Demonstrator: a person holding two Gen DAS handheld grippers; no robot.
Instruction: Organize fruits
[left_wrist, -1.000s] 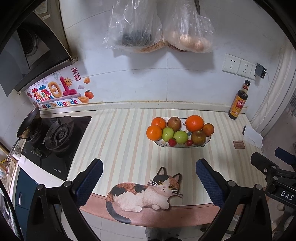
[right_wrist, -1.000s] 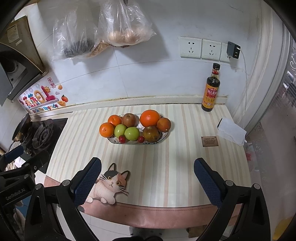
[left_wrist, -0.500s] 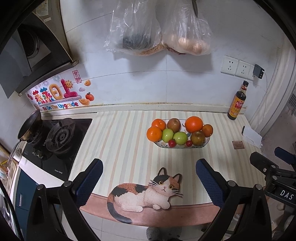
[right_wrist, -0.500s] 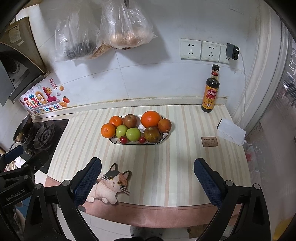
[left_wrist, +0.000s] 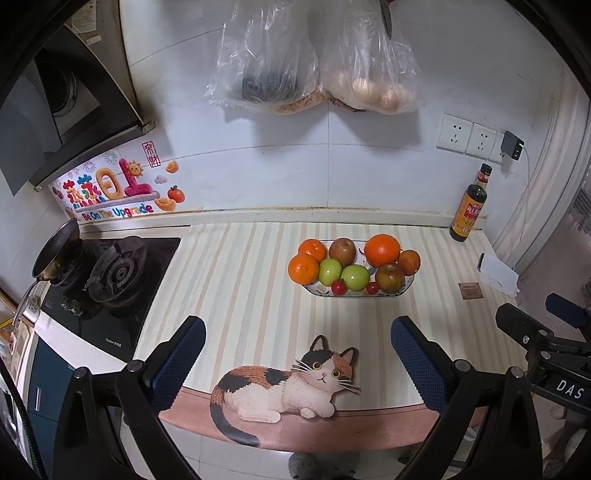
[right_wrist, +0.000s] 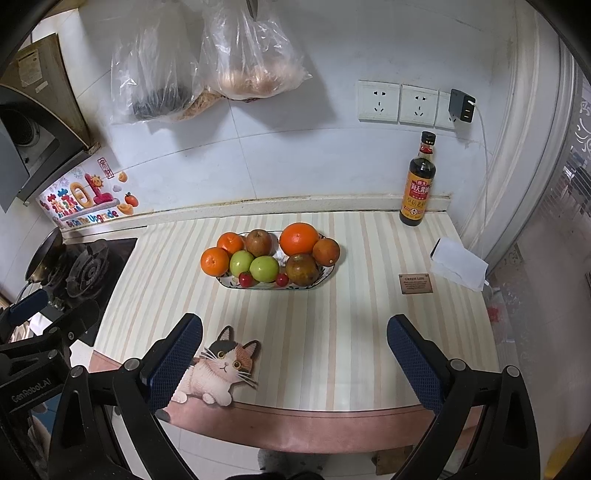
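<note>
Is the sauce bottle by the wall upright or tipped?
Upright. The sauce bottle stands on its base on the striped counter against the wall, cap on top, in both views.

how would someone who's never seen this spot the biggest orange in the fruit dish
Find the oval fruit dish in the middle of the striped counter. The biggest orange sits at its back, right of centre, brighter and larger than the duller fruits beside it.
</note>
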